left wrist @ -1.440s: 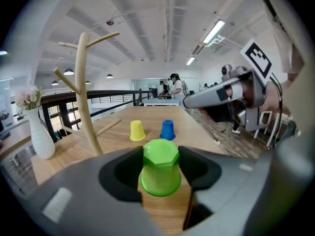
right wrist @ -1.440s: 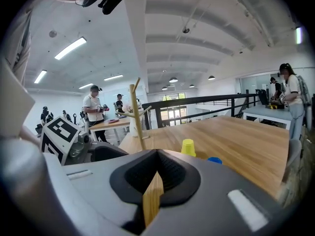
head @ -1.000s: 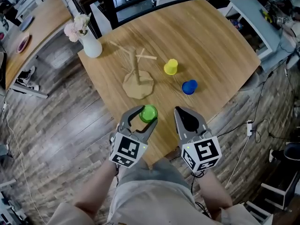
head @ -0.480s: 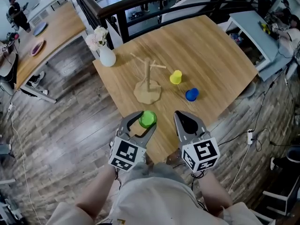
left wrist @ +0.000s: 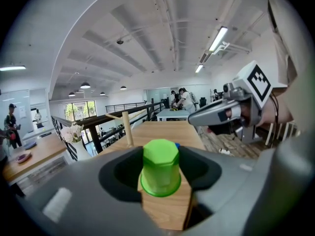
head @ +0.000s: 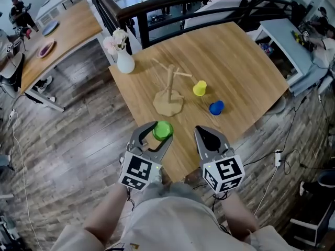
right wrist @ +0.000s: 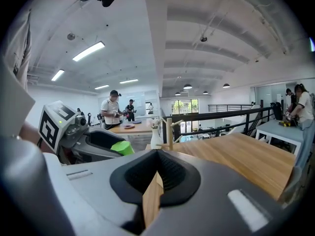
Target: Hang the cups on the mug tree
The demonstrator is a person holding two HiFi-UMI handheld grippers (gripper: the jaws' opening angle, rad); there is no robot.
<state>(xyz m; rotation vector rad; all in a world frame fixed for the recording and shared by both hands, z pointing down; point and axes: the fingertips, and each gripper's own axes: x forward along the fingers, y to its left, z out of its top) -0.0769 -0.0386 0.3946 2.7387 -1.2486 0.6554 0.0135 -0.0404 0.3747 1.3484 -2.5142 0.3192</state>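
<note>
Mug tree: one.
Cups: three. Green cup well in front of the mug tree, yellow cup just right of it, blue cup right-front.
Flower vase: one, left-behind.

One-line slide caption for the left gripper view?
Left hand-held gripper holds an upside-down green cup over the wooden table, mug tree ahead, shut right hand-held gripper alongside.

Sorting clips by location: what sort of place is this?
Probably an open-plan office or lab: a large wooden table, a black railing along the edge, and ceiling strip lights overhead.
</note>
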